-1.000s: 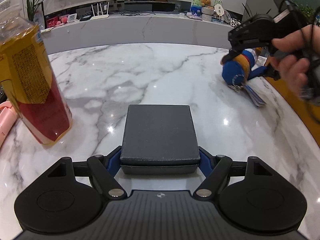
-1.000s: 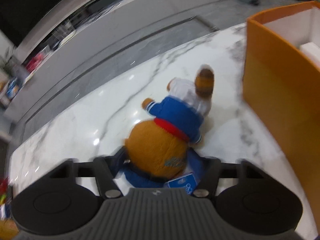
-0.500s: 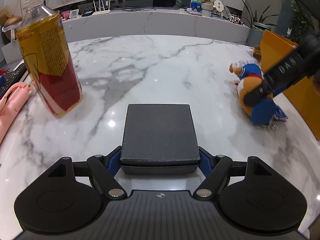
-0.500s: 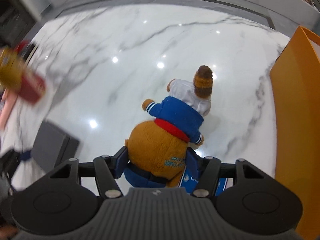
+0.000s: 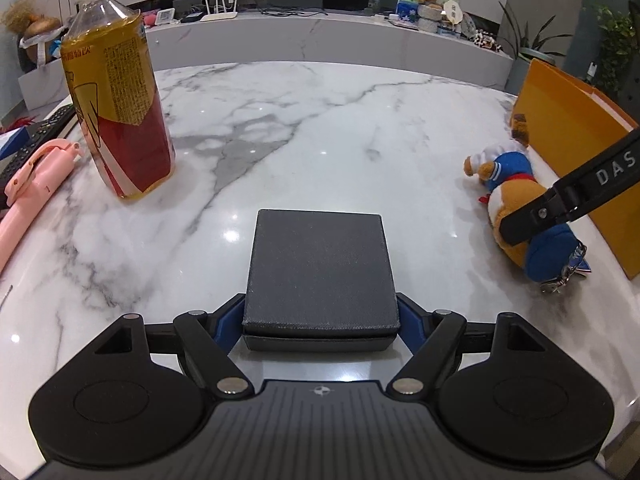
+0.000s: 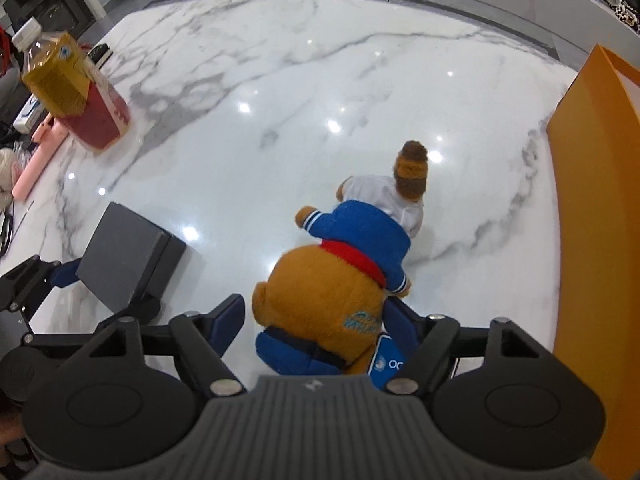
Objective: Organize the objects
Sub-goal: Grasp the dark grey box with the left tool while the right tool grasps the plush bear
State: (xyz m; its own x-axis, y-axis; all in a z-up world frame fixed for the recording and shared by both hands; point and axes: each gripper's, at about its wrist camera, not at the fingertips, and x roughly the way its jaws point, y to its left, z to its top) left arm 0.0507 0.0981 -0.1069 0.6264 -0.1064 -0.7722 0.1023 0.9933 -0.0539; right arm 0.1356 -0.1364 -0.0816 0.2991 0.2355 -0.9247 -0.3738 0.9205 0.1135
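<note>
Letting go is what the right tongs [image 6: 316, 316] are doing now: they are opening, with the plush bear [image 6: 340, 280] between the pads but a gap on the left side. The bear lies on the white tabletop [image 5: 320, 128], near the orange box [image 6: 592, 200] and not in it. The left tongs [image 5: 320, 312] grip the dark gray box [image 5: 320, 268] by its sides. The bear could just stay outside the orange box if it is dropped here (its key ring could also catch on a pad). The tea bottle [image 5: 116, 92] looks tall and may tip if bumped. A second ago the right tongs squeezed the bear tight and sat turned more sideways; the left grip looks the same.
</note>
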